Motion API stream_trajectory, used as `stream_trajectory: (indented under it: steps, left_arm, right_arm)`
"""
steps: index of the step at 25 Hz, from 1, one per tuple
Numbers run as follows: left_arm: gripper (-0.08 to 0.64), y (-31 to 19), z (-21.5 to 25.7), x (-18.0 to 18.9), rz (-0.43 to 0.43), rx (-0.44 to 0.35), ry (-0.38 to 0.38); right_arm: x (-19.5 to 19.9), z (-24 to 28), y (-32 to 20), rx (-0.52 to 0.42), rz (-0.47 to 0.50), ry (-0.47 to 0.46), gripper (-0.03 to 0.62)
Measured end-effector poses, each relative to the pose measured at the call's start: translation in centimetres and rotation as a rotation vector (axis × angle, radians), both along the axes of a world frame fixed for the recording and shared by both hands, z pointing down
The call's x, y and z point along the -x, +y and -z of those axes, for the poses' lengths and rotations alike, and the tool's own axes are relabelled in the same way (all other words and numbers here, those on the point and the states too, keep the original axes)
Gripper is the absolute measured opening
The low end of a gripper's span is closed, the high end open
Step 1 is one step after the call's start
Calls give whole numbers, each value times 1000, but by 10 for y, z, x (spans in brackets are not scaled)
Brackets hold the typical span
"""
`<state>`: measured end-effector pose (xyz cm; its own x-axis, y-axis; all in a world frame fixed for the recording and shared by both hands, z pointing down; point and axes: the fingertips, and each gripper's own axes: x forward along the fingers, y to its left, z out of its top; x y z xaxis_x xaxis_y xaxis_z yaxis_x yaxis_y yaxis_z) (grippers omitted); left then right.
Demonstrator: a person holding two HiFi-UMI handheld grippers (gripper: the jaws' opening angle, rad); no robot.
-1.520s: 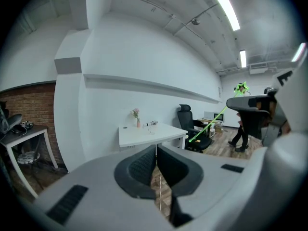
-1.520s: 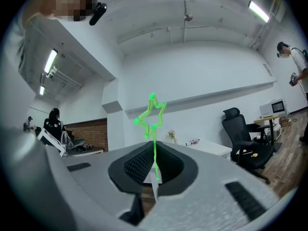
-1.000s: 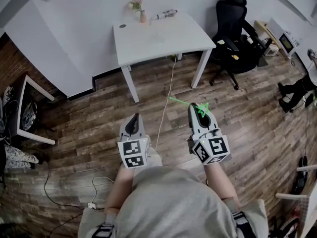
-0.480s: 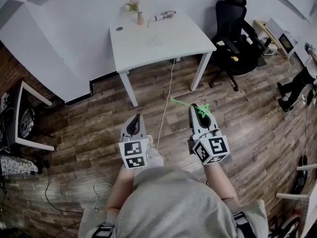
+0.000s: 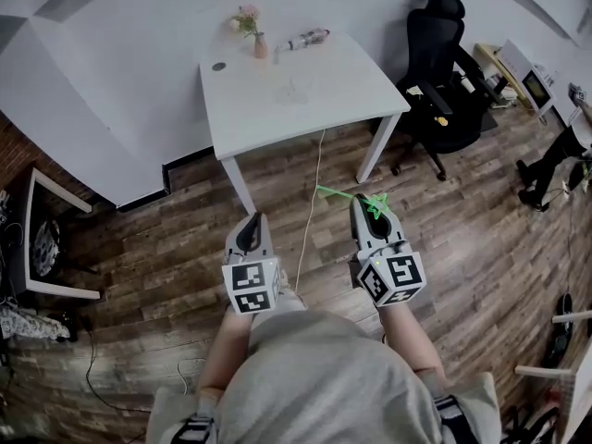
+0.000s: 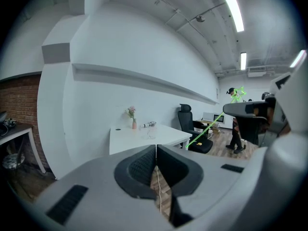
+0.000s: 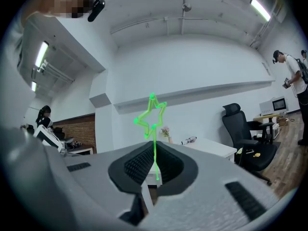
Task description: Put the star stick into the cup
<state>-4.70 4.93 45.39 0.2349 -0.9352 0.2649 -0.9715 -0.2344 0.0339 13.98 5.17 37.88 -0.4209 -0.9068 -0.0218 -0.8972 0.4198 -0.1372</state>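
Note:
The green star stick (image 5: 374, 203) is clamped in my right gripper (image 5: 363, 203), which is shut on its thin shaft. In the right gripper view the star (image 7: 152, 113) stands up above the jaws and the shaft (image 7: 155, 160) runs down between them. My left gripper (image 5: 252, 220) hangs beside it, shut and holding nothing (image 6: 156, 150). A clear cup (image 5: 291, 89) stands on the white table (image 5: 342, 86) ahead, well beyond both grippers. From the left gripper view the cup (image 6: 151, 132) appears small on the table, with the star stick (image 6: 210, 124) off to the right.
A small vase of pink flowers (image 5: 260, 43), a bottle lying on its side (image 5: 306, 38) and a dark round disc (image 5: 219, 66) share the table. A black office chair (image 5: 442, 58) stands to its right. A white cable (image 5: 311, 202) runs over the wood floor. A person (image 5: 560, 160) stands at far right.
The table has drawn slightly closer and shifted down in the head view. Both grippers keep their pose, and the star stick stays clamped in the right one.

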Motion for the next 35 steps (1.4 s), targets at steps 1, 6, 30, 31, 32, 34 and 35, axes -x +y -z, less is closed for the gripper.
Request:
stream_trajectory:
  steps: [1, 6, 30, 31, 32, 34, 35]
  left_arm:
    - [9, -9, 1, 2, -3, 1, 1]
    - [9, -57, -1, 13, -22, 18, 3]
    - [9, -229, -9, 60, -121, 31, 2]
    - [9, -234, -11, 61, -125, 31, 2]
    - [9, -238, -12, 63, -128, 32, 3]
    - [9, -247, -15, 66, -134, 35, 4]
    - [9, -252, -16, 67, -136, 36, 6]
  right_arm:
    - [3, 0, -8, 4, -1, 3, 13]
    - [17, -4, -53, 27, -11, 16, 12]
    - [67, -2, -225, 20, -93, 34, 12]
    - [69, -3, -230, 20, -96, 34, 12]
    - [71, -4, -234, 21, -98, 35, 13]
    - [75, -7, -244, 24, -101, 40, 12]
    - [77, -8, -249, 25, -102, 43, 12]
